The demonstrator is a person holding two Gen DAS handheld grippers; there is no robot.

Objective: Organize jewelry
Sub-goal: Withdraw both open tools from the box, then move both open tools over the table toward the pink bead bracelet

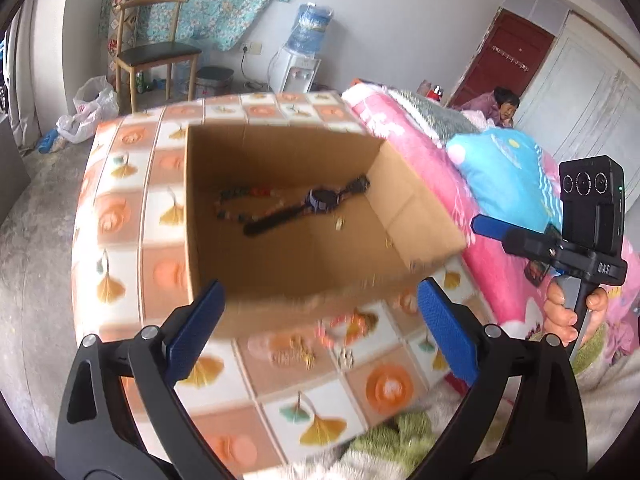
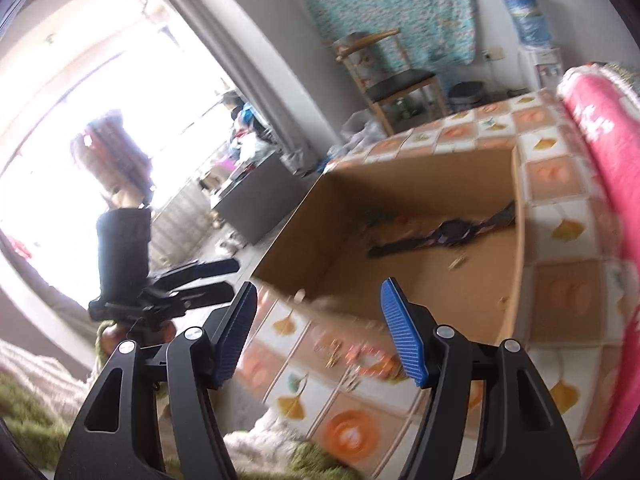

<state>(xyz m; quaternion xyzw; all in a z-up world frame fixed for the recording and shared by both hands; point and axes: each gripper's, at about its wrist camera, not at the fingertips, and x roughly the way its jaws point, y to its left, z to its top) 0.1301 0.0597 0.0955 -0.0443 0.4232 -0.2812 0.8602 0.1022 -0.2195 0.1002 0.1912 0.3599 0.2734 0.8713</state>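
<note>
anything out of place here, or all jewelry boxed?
Not all boxed. A pink beaded bracelet and a few small blurry pieces lie loose on the patterned tablecloth just outside the cardboard box; the watch is already inside. Both claws are open.

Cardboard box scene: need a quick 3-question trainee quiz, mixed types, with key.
1. True or false: the wristwatch lies inside the cardboard box.
2. Where is the pink bead bracelet? A) in the box B) on the patterned cloth in front of the box C) held in jaws
3. Fill in: the left gripper and right gripper both have their jaws ____.

Key: 1 true; 2 B; 3 open.
</note>
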